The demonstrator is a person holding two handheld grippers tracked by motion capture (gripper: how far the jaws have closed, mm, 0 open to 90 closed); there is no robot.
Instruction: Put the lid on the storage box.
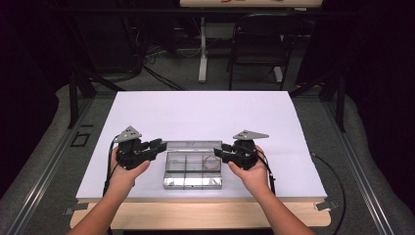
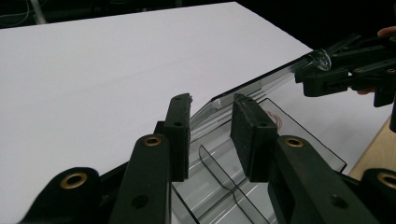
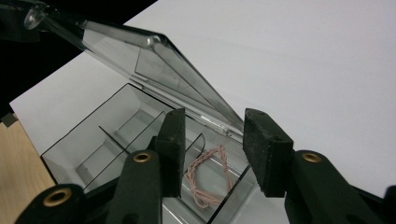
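Observation:
A clear plastic compartment box (image 1: 168, 172) lies on the white table near its front edge, its lid (image 1: 193, 145) tilted up at the back. A pinkish twisted cord loop (image 1: 211, 161) rests in the right rear compartment, and I see the cord loop (image 3: 208, 175) close up below my right jaws. My left gripper (image 1: 159, 145) is at the box's left end, open, with the lid's corner (image 2: 215, 100) between its jaws and untouched. My right gripper (image 1: 219, 151) is at the right end, open, with the lid's edge (image 3: 140, 56) running down between its jaws. From the left, my right gripper (image 2: 317, 77) sits at the lid's far corner.
The white tabletop (image 1: 205, 112) stretches bare behind the box. A strip of wood (image 1: 195, 215) runs along the table's front edge. Beyond the table stand a black chair (image 1: 259, 39) and a white desk leg (image 1: 202, 49) on a dark floor with cables.

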